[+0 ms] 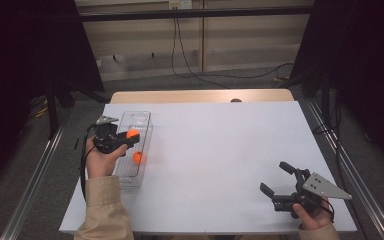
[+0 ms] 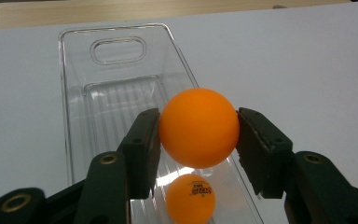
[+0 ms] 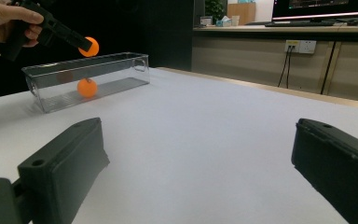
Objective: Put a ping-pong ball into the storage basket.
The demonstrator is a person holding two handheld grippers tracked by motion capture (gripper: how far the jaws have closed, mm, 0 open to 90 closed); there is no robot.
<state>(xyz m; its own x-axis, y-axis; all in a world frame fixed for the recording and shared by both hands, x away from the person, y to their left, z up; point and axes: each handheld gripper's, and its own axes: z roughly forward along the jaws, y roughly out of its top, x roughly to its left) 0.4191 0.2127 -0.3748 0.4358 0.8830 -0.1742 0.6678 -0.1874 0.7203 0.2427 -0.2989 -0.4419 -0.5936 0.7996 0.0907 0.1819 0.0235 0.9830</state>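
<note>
My left gripper [image 1: 131, 138] is shut on an orange ball [image 1: 132, 133], held above the long clear plastic bin [image 1: 141, 120] at the table's left. In the left gripper view the held ball [image 2: 199, 127] sits squeezed between both jaws [image 2: 199, 140] over the bin [image 2: 74, 93]. A second orange ball [image 1: 138, 157] lies on the bin's floor, printed side up [image 2: 190, 198]. My right gripper [image 1: 278, 178] hovers open near the table's front right with nothing between its jaws [image 3: 196, 163]. From there the bin [image 3: 121, 60], the held ball [image 3: 92, 46] and the lying ball [image 3: 87, 87] show at far left.
The white table top [image 1: 220, 150] spreads wide between the bin and my right gripper. A wooden edge [image 1: 200, 96] runs along its far side. Metal rails [image 1: 350, 170] flank the table, with cables [image 1: 190, 70] on the floor behind it.
</note>
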